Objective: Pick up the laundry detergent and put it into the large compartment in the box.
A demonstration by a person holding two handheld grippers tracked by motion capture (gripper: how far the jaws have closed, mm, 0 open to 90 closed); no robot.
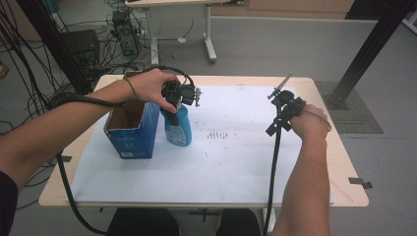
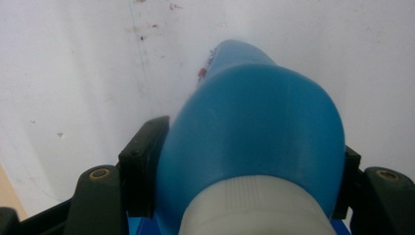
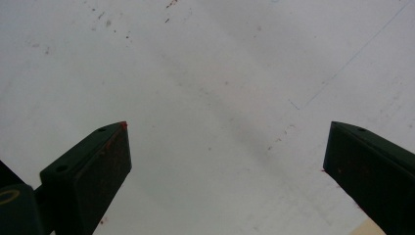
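A blue plastic bottle [image 1: 178, 127] with a white cap stands upright on the white mat [image 1: 236, 157], next to an open blue carton [image 1: 132, 132]. My left gripper [image 1: 173, 104] comes down on the bottle from above and is shut on its shoulder. In the left gripper view both black pads [image 2: 144, 156] press the sides of the bottle [image 2: 254, 122]. At the right of the mat my right gripper [image 1: 282, 115] is held low over it. Its jaws stand wide apart, and bare mat lies between them in the right gripper view [image 3: 227, 161].
The carton stands at the table's left, touching or nearly touching the bottle. Faint reddish marks [image 1: 219, 135] dot the mat's middle. Cables trail from both grippers over the front edge of the wooden table [image 1: 206, 201]. Desks, cables and a black post stand beyond.
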